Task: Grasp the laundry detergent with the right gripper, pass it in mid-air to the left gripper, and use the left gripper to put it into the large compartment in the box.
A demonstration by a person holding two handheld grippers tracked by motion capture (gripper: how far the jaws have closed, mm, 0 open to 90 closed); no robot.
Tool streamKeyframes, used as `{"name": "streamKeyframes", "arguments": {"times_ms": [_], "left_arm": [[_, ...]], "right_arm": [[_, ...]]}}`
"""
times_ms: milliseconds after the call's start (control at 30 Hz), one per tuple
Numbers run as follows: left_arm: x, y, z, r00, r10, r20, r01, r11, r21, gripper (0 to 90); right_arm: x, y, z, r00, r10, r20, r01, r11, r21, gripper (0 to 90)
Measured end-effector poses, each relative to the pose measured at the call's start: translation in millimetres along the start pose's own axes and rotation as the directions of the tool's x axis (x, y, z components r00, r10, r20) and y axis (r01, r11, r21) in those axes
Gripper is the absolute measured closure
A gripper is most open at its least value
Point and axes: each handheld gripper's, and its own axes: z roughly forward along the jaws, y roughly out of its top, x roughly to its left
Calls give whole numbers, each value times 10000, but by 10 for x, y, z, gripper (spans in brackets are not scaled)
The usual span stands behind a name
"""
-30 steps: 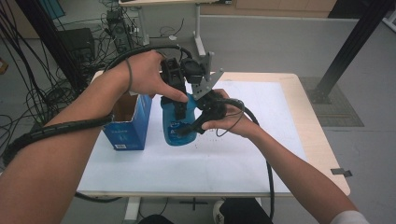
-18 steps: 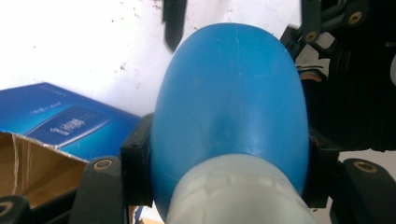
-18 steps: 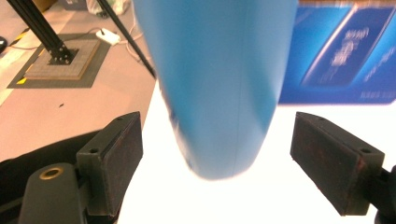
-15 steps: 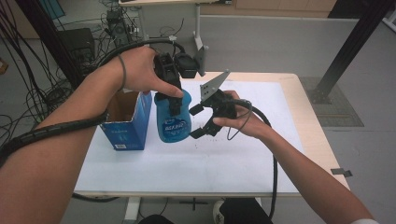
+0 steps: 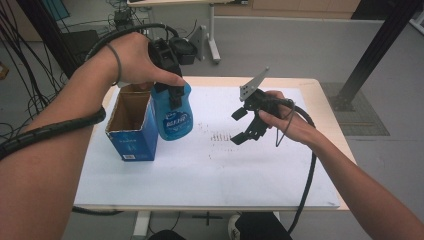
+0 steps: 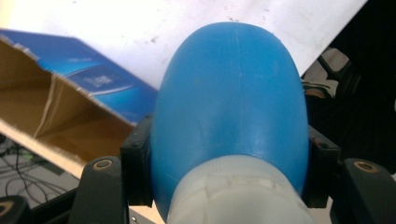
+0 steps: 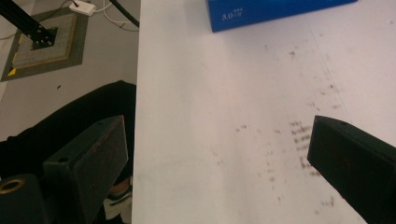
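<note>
blue bottle (image 5: 172,117) hangs neck-up over the table's (image 5: 210,190) far left corner, just beside the open blue carton (image 5: 129,131). left gripper (image 5: 167,75) is clamped on its neck. it rode lower a second ago with both grippers on it. right gripper (image 5: 246,125) has just spread its jaws, nothing between them, and swung right toward mid-table. handover looks done; carton likely next.

A white sheet (image 5: 200,170) covers the wooden table (image 5: 327,115).
</note>
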Motion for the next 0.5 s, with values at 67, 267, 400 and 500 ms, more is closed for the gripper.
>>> {"name": "streamKeyframes", "arguments": {"times_ms": [67, 267, 400, 500], "left_arm": [[34, -16, -50, 9996, -265, -52, 265, 9996, -18, 376], [127, -54, -208, 9946, -1005, -263, 1004, 9949, -33, 376], [198, -88, -308, 9843, -1729, -363, 1732, 9849, 52, 376], [249, -112, -377, 9705, -2383, -352, 2385, 9711, -4, 375]], "right_arm": [[-8, -35, -64, 9999, 125, 82, -127, 9998, 179, 49], [-11, -149, -273, 9960, 420, 785, -474, 9966, 679, 51], [-16, -226, -405, 9921, 526, 1136, -624, 9945, 846, 55], [-17, -289, -488, 9904, 664, 1213, -781, 9924, 949, 55]]}}
